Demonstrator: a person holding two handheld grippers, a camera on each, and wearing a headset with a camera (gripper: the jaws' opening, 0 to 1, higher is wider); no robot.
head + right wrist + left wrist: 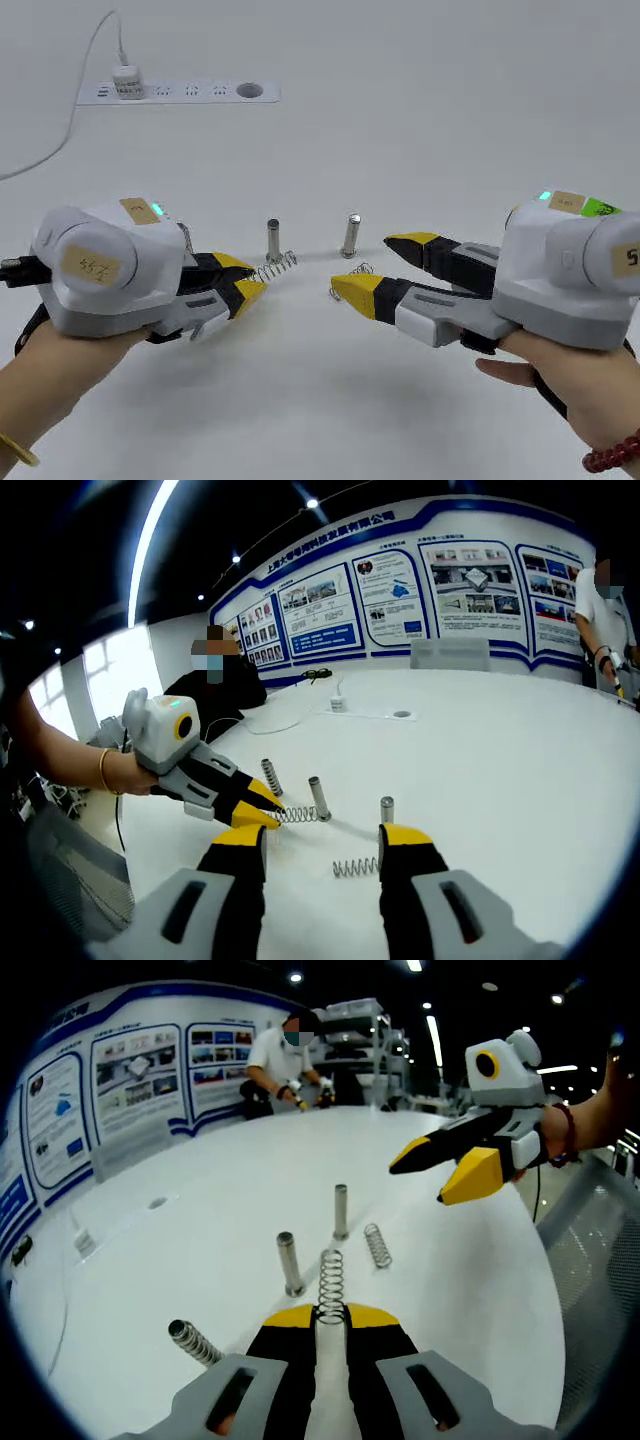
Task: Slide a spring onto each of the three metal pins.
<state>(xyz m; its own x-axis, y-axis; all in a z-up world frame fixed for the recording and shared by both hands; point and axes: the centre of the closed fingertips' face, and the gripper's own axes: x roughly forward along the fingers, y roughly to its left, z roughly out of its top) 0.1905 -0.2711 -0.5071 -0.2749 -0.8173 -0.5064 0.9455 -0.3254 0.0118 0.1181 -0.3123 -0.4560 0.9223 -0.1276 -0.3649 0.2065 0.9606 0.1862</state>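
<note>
Springs of this sort look light and soft: thin wire coils that will bend, roll or flick away if pinched hard. I would take one across the coil near an end, leaving the bore free to go over a pin.

The left gripper (330, 1312) has its jaws drawn narrow on one spring (331, 1282), held by its near end, the rest sticking out toward the middle of the bench (320, 400). A second spring (361, 268) lies loose on its side just beside the right-hand bare pin (351, 235). The right gripper (362, 263) hovers near it, jaws spread wide, gripping nothing.

Both bare pins stand upright mid-bench, and the left-hand bare pin (273, 240) is just beside the held spring's free end. A third pin (190, 1340), toward the left side, already wears a coil. The pins look stiff, smooth and slim, likely to topple if knocked sideways.

Near the far edge lies a power strip (180, 92) with a charger (127, 80) plugged in and its cable (72, 105) trailing off, well apart from the work. A person (285, 1060) works at the far side.

Nothing stands between grippers and pins. The risk, I think, is the two grippers crowding each other.
</note>
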